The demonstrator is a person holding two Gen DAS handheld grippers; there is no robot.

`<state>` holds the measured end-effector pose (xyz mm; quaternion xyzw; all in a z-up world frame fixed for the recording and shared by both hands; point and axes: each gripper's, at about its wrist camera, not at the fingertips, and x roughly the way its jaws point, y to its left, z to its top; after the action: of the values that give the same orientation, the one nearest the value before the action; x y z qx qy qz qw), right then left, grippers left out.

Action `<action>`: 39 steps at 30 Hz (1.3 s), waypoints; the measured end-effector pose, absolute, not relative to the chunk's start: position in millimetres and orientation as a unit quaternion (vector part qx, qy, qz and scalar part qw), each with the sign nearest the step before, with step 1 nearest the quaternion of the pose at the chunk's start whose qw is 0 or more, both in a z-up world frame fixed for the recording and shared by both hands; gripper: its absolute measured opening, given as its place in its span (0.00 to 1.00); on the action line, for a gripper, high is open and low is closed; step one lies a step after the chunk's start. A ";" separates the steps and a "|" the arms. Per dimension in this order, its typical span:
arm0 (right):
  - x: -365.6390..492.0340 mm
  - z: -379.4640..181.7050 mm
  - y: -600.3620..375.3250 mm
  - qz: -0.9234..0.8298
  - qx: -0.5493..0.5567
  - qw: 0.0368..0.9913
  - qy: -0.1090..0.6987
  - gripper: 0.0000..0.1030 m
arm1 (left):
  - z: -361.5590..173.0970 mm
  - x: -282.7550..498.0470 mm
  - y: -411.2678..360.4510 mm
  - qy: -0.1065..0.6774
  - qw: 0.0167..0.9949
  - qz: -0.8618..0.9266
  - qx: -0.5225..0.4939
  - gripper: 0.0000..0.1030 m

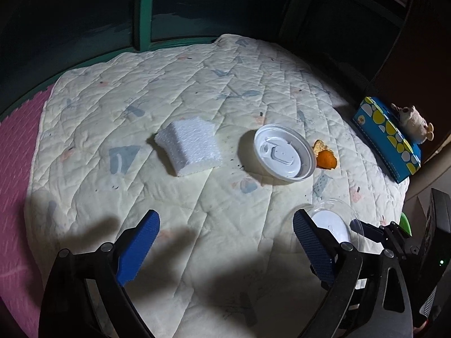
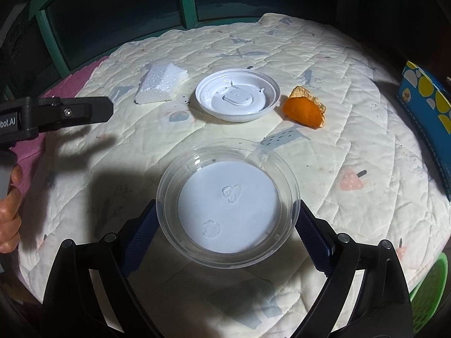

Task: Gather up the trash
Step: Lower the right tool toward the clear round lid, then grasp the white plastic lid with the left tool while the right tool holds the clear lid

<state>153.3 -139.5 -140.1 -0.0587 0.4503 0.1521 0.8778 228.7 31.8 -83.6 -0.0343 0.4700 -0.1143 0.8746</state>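
Observation:
On a cream quilted mat (image 1: 197,90) lie a white foam block (image 1: 188,148), an upturned white plastic lid (image 1: 284,152) and a piece of orange peel (image 1: 325,157). My left gripper (image 1: 225,217) hangs open over bare quilt in front of them, with nothing between its blue pads. My right gripper (image 2: 227,211) has a clear round plastic container (image 2: 228,205) between its fingers, and both pads touch the container's sides. In the right wrist view the foam block (image 2: 160,84), the lid (image 2: 238,98) and the peel (image 2: 305,109) sit beyond it.
A blue tissue box (image 1: 386,138) with a small plush toy (image 1: 414,124) on it stands at the mat's right edge. A green basket (image 2: 428,290) sits off the near right corner. Pink flooring (image 1: 17,169) lies left, and a green-framed window (image 1: 146,11) behind.

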 end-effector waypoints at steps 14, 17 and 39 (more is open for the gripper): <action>133.5 -129.8 -188.0 0.132 -0.015 0.882 0.452 0.89 | -102.3 284.5 -43.0 0.479 0.843 -0.229 0.083 0.92; 131.3 -128.9 -194.4 0.130 -0.008 0.883 0.452 0.89 | -111.7 293.7 -54.8 0.485 0.834 -0.238 0.111 0.92; 127.4 -120.6 -205.8 0.136 0.018 0.885 0.446 0.89 | -144.4 334.0 -79.8 0.491 0.811 -0.281 0.150 0.93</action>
<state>127.4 -205.8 -120.6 0.0184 0.4456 0.1364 0.8846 334.0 -79.8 -144.4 0.1496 0.4907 -0.2806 0.8112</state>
